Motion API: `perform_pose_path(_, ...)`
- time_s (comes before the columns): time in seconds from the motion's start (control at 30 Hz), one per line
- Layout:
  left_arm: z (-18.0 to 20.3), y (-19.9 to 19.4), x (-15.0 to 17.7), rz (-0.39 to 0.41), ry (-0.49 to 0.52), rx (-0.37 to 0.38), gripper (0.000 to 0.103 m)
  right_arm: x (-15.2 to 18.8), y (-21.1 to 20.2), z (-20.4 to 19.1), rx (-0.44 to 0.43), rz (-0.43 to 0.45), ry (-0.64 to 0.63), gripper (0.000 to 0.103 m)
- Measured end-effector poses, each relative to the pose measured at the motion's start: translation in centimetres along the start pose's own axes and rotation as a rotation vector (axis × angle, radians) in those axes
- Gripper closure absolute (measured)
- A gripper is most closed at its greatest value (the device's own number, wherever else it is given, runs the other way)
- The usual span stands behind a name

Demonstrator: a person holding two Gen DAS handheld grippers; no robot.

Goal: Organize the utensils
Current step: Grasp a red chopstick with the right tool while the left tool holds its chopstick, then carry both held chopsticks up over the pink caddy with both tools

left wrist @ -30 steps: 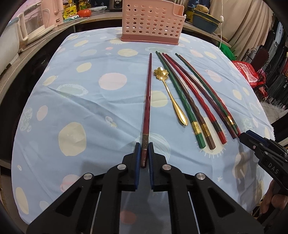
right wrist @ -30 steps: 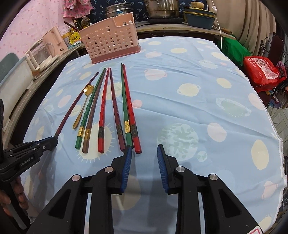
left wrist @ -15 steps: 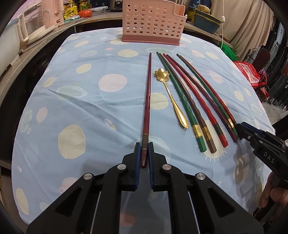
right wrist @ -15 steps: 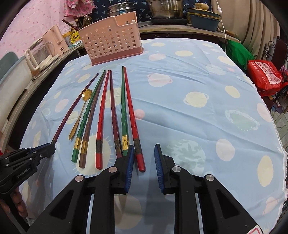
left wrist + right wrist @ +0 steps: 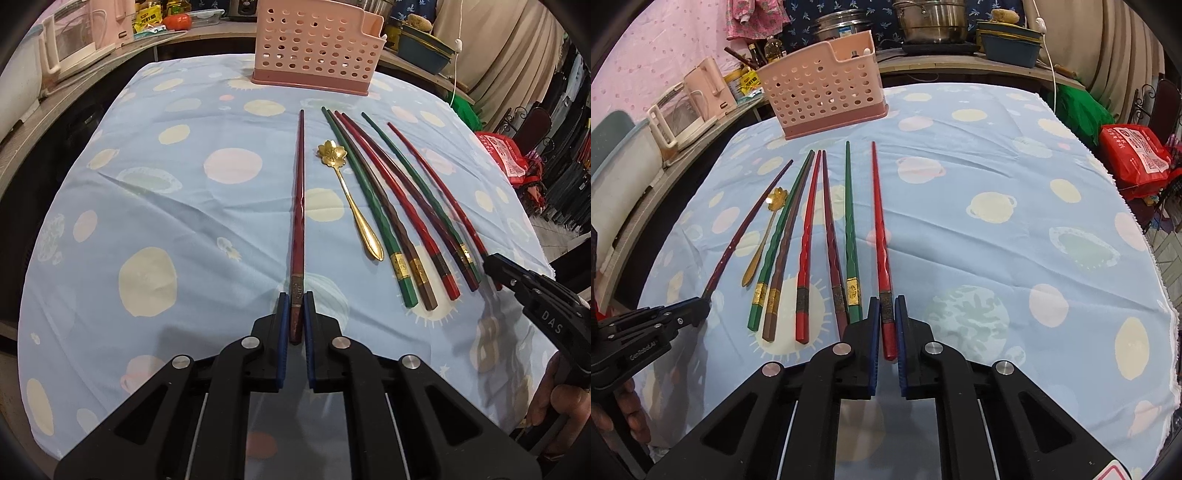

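Left wrist view: the left gripper [image 5: 294, 317] is clamped on the butt end of a dark red chopstick [image 5: 298, 206], which lies flat on the tablecloth [image 5: 155, 206] pointing toward the pink basket [image 5: 317, 40]. With the grip so near the end, the long tip could sag or swing and knock the gold spoon [image 5: 349, 192] just beside it. Open cloth lies to the left.

Right wrist view: the right gripper [image 5: 885, 321] is closing on the end of a bright red chopstick [image 5: 880, 225], its pads against the stick. A lift could brush the green chopstick [image 5: 849, 225] alongside. Bare cloth runs right to the table edge [image 5: 1145, 236].
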State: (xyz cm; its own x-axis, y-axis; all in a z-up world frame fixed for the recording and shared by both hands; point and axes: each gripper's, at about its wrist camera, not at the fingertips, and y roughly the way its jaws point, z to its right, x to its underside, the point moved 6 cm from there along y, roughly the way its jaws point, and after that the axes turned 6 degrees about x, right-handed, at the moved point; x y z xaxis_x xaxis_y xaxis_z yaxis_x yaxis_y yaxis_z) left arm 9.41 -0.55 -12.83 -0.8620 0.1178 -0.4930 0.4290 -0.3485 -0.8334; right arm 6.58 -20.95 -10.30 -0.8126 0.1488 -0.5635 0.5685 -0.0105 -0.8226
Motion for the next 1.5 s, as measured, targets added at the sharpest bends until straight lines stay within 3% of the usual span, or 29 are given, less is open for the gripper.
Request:
perform_pose_path(0.33,0.2,-3.4,-0.4,0.051,-0.014,0.018,0.096,-1.9,-5.0,0.8,-0.029,0.103,0.038,0.096)
perform_pose_path(0.8,0.5,-11.2,-5.7,0.211,-0.002,0.033,0.096,-8.2,-11.5,2.1,-0.050,0.277,0.079,0.096)
perform_pose_path(1.5,2.8,-19.5,-22.6,0.499,0.094,0.039,0.096,-23.2,-15.7,-0.5,-0.107,0.493,0.039,0.096)
